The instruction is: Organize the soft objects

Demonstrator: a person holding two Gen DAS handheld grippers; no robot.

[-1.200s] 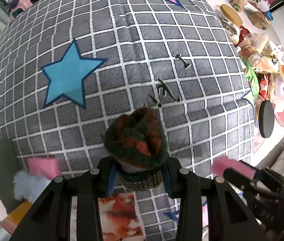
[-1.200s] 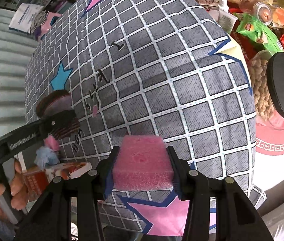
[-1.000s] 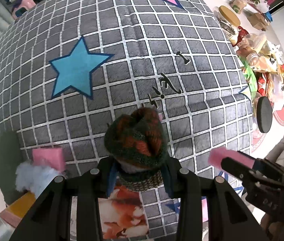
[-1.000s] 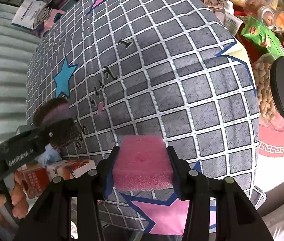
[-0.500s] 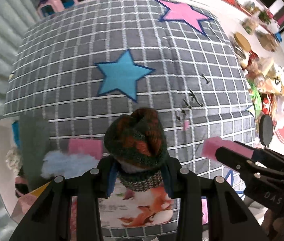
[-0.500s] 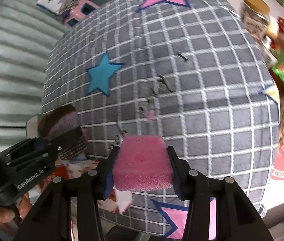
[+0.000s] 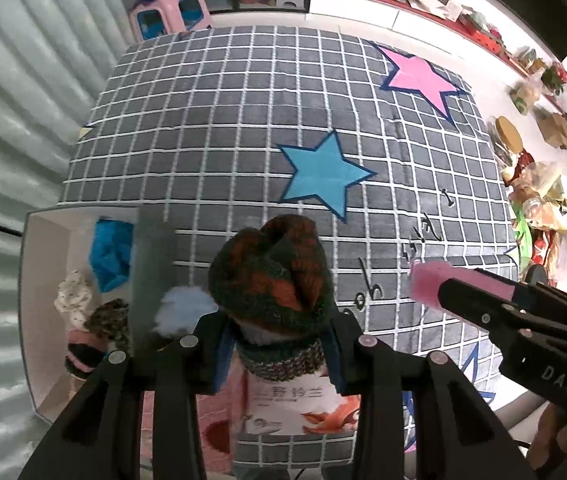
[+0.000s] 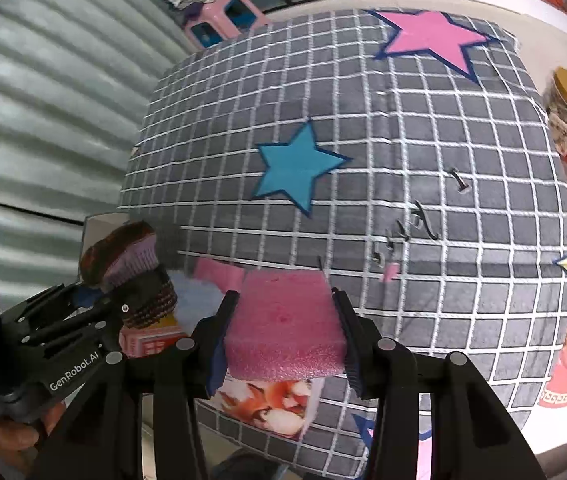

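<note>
My left gripper [image 7: 277, 340] is shut on a rolled knitted hat [image 7: 271, 276] in green and orange wool, held above the near edge of the grey checked mat [image 7: 243, 120]. My right gripper [image 8: 285, 320] is shut on a pink foam sponge [image 8: 285, 316], also held up over the mat. The sponge shows in the left wrist view [image 7: 429, 280] at the right, and the hat in the right wrist view [image 8: 123, 256] at the left. An open white box [image 7: 43, 280] at the left holds a blue cloth [image 7: 109, 252] and other soft items.
A light blue fluffy ball [image 7: 181, 306], a second pink sponge [image 8: 219, 272] and a pack with a fox picture [image 7: 295, 408] lie at the mat's near edge. Jars and snack packs [image 7: 539, 200] crowd the floor at right. A pink stool [image 7: 169, 6] stands beyond the mat.
Both grippers have risen and pulled back towards the left with their loads still held. The white box with soft items has come into the left wrist view.
</note>
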